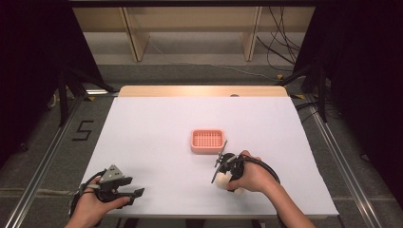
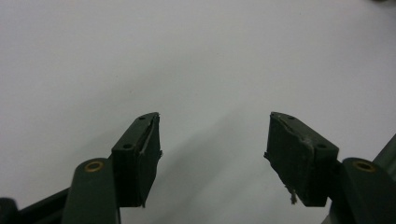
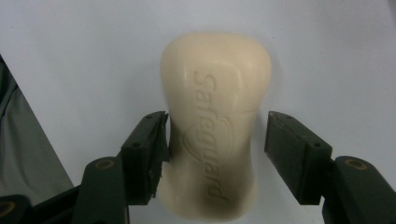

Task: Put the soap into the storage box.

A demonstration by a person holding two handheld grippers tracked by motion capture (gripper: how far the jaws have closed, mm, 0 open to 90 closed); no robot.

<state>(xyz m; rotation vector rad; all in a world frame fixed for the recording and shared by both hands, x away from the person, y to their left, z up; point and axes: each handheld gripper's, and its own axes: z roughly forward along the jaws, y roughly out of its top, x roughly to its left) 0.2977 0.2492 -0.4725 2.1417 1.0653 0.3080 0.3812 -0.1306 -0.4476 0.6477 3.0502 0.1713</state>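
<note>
The right gripper (image 3: 215, 140) straddles the soap (image 3: 215, 126) on the white table (image 1: 157, 123), jaws spread: one touches the bar's waist, the other stands just clear, and the bar's long axis runs along the jaws. The pink dish (image 1: 207, 141) lies just beyond, nearer this hand. The left gripper (image 2: 212, 140) rests open and empty at the near left; in the high view the hand (image 1: 252, 178) hides most of the soap.

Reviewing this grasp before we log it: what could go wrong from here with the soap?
1. The right gripper straddles the soap bar with jaws open; one pad touches, the other stands clear, so closing may push it sideways.
2. The bar is smooth and curved, so it may slip.
3. The pink tray is small, so a skewed grip could catch its rim.
</note>
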